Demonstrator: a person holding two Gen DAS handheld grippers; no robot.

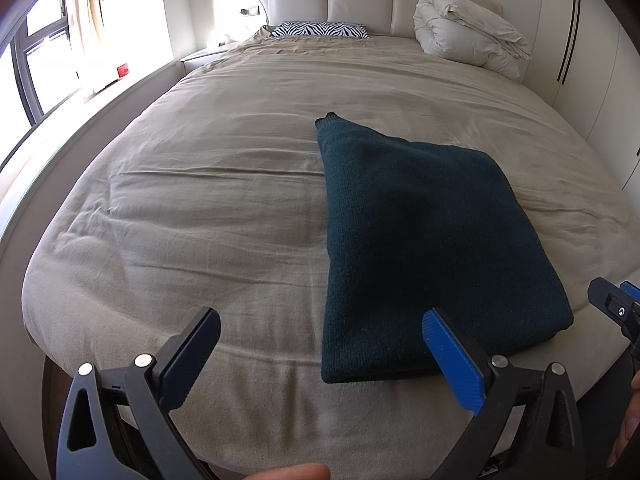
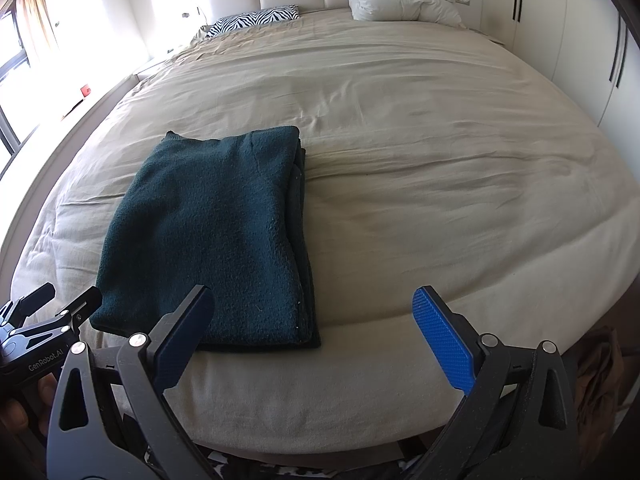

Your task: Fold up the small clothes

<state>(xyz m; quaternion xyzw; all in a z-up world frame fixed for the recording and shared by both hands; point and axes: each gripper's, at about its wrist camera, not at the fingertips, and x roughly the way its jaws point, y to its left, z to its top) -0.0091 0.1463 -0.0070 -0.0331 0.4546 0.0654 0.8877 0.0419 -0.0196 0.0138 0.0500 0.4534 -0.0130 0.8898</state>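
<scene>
Left claw [image 1: 320,354], right claw [image 2: 314,338] both released, empty; folded sweater [image 2: 208,236] just ahead on bed [image 2: 440,140].

Soft cloth on the bed, hard plastic and metal on the tools.

The folded sweater [image 2: 208,236] is dark teal knit with a fuzzy, matt nap, ribbed along one edge. The bedsheet [image 1: 180,200] beneath is beige woven cloth, matt and creased. The headboard [image 1: 360,0] looks like smooth cream leather with a faint sheen. Both the left gripper [image 1: 320,360] and the right gripper [image 2: 314,340] have matt black plastic arms, shiny metal rivets, and blue pads [image 2: 442,344] with a fine ridged, grippy texture.
</scene>
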